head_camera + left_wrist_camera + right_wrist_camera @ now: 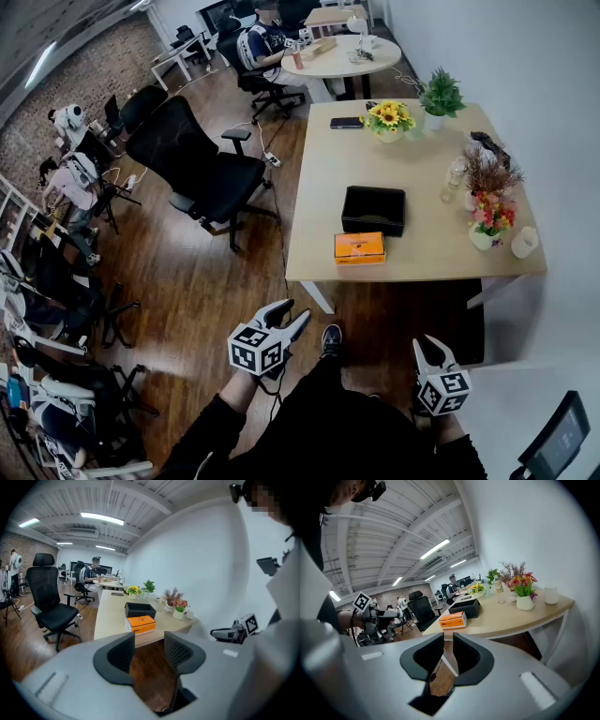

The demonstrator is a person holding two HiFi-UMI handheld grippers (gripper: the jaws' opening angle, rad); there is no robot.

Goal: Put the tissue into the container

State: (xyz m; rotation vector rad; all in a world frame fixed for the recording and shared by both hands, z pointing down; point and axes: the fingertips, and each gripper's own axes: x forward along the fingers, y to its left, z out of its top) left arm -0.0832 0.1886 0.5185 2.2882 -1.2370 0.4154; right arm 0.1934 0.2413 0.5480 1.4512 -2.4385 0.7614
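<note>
Sitting near the front edge of the pale wooden worktop (323,192), there's the orange rectangular tissue box (359,247), which I take for the tissue in play. Its long axis runs side to side, along that front edge. Just behind it, close but with a sliver of worktop between, stands the black open-topped rectangular container (373,210), lying the same way, so the drop-off is a short hop straight back.

Now out to the tools. The left hand-held gripper (289,317) hangs low over the wooden floor, well apart from the worktop, jaws moderately apart with only floorboards between them. The right hand-held gripper (429,349) is just as far back, jaws drawn to a narrow slot, nothing in it either. Nothing picked up yet, then.

Here's the relation that counts: the orange box lies dead ahead and up, roughly midway between the two tools, so neither hand looks clearly nearer. Both gripper views have it just above their jaws. My call: the left is readier, since its gap is wider, though it may need to widen further to span the box's short side. The right would have to spread first.
</note>
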